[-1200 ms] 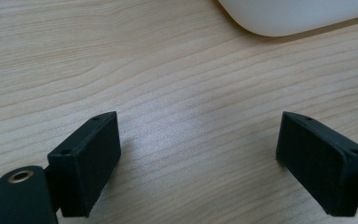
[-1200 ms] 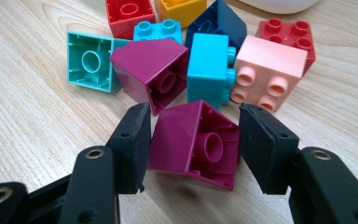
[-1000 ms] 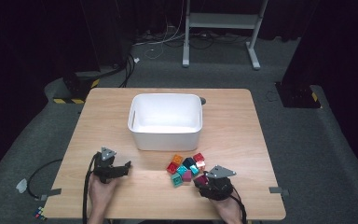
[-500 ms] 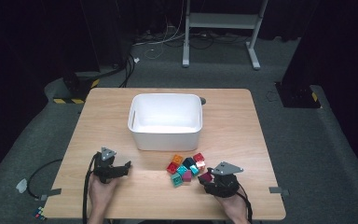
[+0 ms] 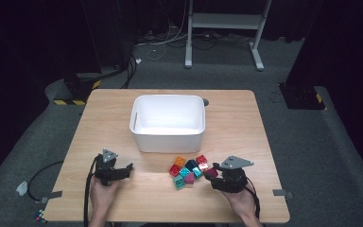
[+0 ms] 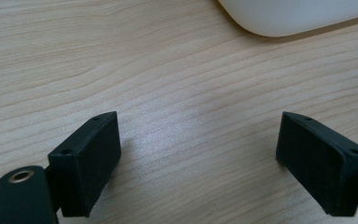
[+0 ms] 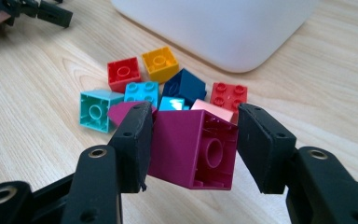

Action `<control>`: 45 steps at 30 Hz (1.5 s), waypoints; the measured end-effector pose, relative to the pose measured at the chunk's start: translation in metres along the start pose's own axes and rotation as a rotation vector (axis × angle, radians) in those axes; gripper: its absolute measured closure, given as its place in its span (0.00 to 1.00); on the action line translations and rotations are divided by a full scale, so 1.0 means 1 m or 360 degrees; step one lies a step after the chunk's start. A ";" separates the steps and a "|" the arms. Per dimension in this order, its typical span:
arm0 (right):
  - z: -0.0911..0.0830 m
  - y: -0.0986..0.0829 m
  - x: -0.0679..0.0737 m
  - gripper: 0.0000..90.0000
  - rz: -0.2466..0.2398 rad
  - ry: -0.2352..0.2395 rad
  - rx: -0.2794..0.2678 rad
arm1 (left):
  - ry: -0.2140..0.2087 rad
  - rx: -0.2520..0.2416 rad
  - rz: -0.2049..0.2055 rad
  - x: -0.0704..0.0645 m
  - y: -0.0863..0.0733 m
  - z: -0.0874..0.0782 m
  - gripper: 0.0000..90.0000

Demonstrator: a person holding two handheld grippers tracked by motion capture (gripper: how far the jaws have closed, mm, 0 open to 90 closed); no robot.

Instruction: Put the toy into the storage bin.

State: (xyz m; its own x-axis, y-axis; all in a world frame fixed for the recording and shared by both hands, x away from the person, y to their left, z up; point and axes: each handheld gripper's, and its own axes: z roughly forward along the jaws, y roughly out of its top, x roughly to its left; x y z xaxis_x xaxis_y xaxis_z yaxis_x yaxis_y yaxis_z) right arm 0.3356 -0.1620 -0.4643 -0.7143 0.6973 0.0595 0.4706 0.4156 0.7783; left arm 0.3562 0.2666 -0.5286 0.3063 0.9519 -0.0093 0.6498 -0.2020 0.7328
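A pile of several small bricks (image 5: 187,169) in red, orange, teal, navy and pink lies just in front of the white bin (image 5: 168,124). At the pile's right edge my right gripper (image 5: 212,174) is shut on a magenta brick (image 7: 191,149). The brick is tilted, its hollow underside facing the right jaw (image 7: 191,135). Behind it lie a red brick (image 7: 123,73), an orange brick (image 7: 160,63), a teal brick (image 7: 94,110) and a navy brick (image 7: 184,86). My left gripper (image 5: 126,170) stands open over bare wood (image 6: 198,154), left of the pile.
The white bin's rounded corner (image 6: 298,14) is just ahead of the left jaws, and its wall (image 7: 223,23) rises behind the bricks. The left gripper (image 7: 51,13) shows far off at the top left. The wooden table (image 5: 236,118) has bare room on both sides of the bin.
My right gripper has shifted slightly to the right at the pile's edge, with the magenta brick between its jaws. The left gripper has stayed put.
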 end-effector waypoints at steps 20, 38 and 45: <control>-0.015 0.051 -0.014 0.53 -0.0017 0.0084 -0.0094 | -0.0001 0.0000 -0.0002 0.000 0.000 0.000 0.15; -0.026 0.105 -0.035 0.53 0.0015 0.0140 -0.0192 | 0.0001 -0.0003 -0.0003 0.000 0.000 0.000 0.16; -0.025 0.122 -0.041 0.53 0.0028 0.0146 -0.0219 | 0.0002 -0.0004 -0.0003 0.000 0.000 0.000 0.16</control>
State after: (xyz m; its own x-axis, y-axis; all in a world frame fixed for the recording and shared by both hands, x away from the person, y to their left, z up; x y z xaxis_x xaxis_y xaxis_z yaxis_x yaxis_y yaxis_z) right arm 0.4096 -0.1547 -0.3557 -0.7539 0.6448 0.1260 0.4127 0.3155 0.8545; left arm 0.3561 0.2667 -0.5286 0.3043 0.9525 -0.0100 0.6488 -0.1995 0.7343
